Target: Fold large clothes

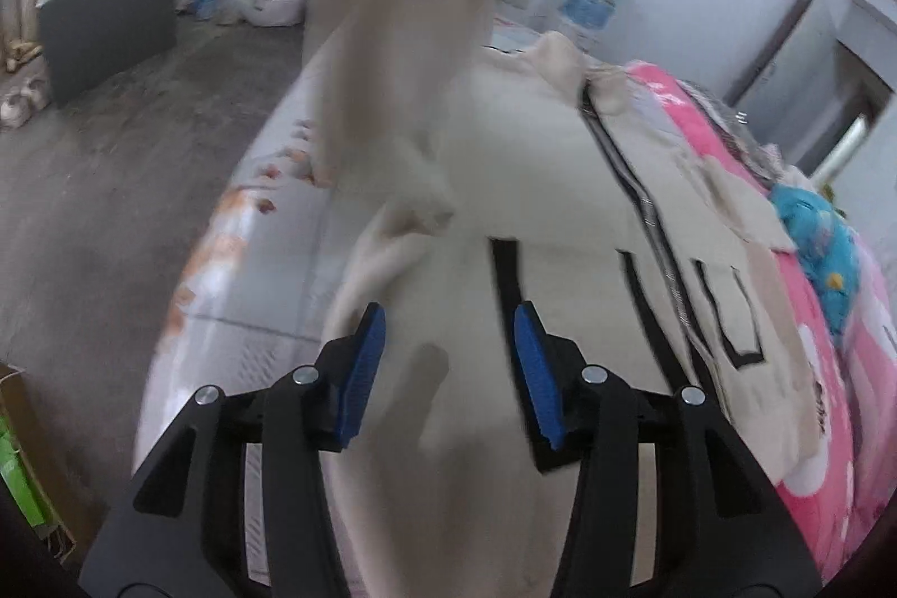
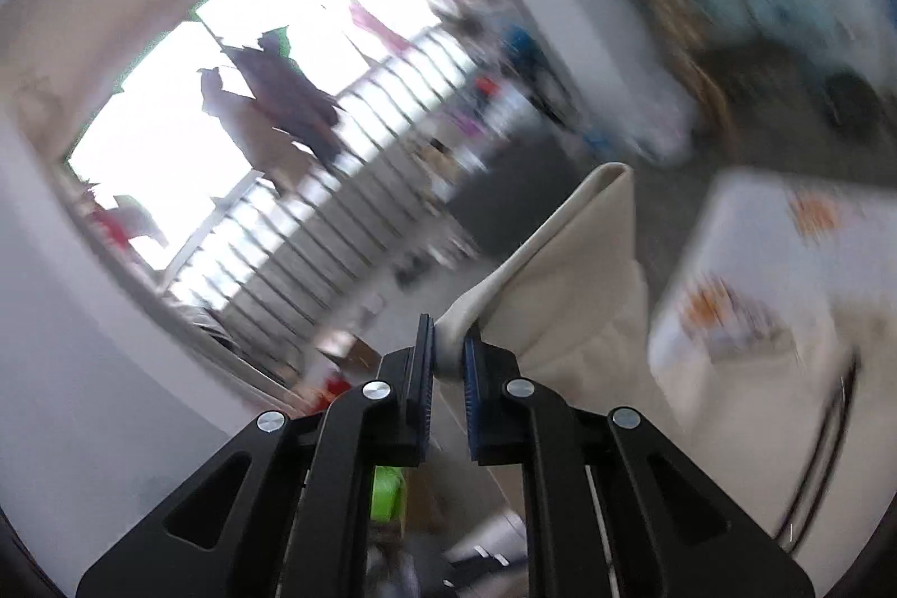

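Right tongs point(image 2: 448, 346) on cream jacket point(image 2: 572, 273)

Black block letters run across the front of the cream jacket point(image 1: 560, 183), split by its zipper point(image 1: 644, 205); blur and folds leave them unreadable. No other text is legible.

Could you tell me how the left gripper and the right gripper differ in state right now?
The left gripper stands open with nothing between its pads; the right gripper is shut on a fold of the cream jacket. The left gripper hangs over the jacket's body on the bed; the right gripper holds its piece up in the air. Both have black fingers with blue pads.
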### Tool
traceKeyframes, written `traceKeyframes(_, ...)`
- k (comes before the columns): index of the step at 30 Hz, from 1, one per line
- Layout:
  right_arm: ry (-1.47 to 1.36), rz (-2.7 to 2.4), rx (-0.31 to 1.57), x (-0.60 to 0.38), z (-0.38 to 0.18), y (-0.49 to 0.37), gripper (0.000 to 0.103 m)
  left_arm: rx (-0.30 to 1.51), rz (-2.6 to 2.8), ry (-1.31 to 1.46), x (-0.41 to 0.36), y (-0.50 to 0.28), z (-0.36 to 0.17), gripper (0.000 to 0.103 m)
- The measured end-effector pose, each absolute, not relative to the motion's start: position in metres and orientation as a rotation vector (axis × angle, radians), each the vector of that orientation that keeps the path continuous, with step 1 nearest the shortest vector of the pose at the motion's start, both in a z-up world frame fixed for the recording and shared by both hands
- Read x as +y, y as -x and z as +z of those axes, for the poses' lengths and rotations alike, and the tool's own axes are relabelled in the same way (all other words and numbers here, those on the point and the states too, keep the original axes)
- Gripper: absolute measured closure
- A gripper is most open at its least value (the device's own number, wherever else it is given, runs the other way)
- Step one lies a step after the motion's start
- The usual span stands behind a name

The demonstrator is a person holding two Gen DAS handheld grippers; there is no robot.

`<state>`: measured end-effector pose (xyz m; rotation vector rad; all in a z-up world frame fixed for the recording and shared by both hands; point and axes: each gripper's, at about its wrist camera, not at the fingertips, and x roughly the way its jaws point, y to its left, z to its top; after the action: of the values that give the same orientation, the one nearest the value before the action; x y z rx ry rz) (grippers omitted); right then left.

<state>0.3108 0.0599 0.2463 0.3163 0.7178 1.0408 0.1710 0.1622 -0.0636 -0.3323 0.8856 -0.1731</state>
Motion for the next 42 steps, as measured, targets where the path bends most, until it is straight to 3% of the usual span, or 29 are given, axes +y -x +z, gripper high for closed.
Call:
traceKeyframes(2, -0.298, 1.027, 0.645, 0.044, 0.264, -0.303, 0.093, 0.897, -0.14, 0.332, 0.166, -0.179, -0.066, 0.057)
traceKeyframes(5, -0.28, 0.918, 0.635, -0.001, 0.248, -0.308, 0.093, 0.9, -0.124, 0.334, 0.166, -0.184, -0.069, 0.057)
traceKeyframes(13, -0.317, 0.404, 1.031, -0.175, 0.05, -0.347, 0.093, 0.893, -0.082, 0.264, 0.158, -0.185, -0.069, 0.057)
traceKeyframes(15, -0.352, 0.365, 1.067, -0.197, 0.027, -0.353, 0.093, 0.9, -0.078, 0.244, 0.157, -0.189, -0.068, 0.057)
traceKeyframes(22, -0.347, 0.481, 0.913, -0.174, 0.07, -0.37, 0.093, 0.942, -0.117, 0.168, 0.144, -0.215, -0.061, 0.057)
traceKeyframes(27, -0.291, 0.476, 0.799, -0.208, 0.098, -0.341, 0.093, 0.968, -0.067, 0.177, 0.147, -0.223, -0.068, 0.058)
traceKeyframes(34, -0.318, 0.302, 1.171, -0.267, -0.026, -0.344, 0.091, 0.952, -0.054, 0.158, 0.143, -0.218, -0.07, 0.058)
traceKeyframes(40, -0.346, 0.304, 1.198, -0.277, -0.026, -0.35, 0.075, 0.946, -0.08, 0.16, 0.144, -0.213, -0.068, 0.058)
traceKeyframes(42, -0.362, 0.3, 1.194, -0.281, -0.028, -0.354, 0.074, 0.946, -0.093, 0.165, 0.143, -0.209, -0.067, 0.058)
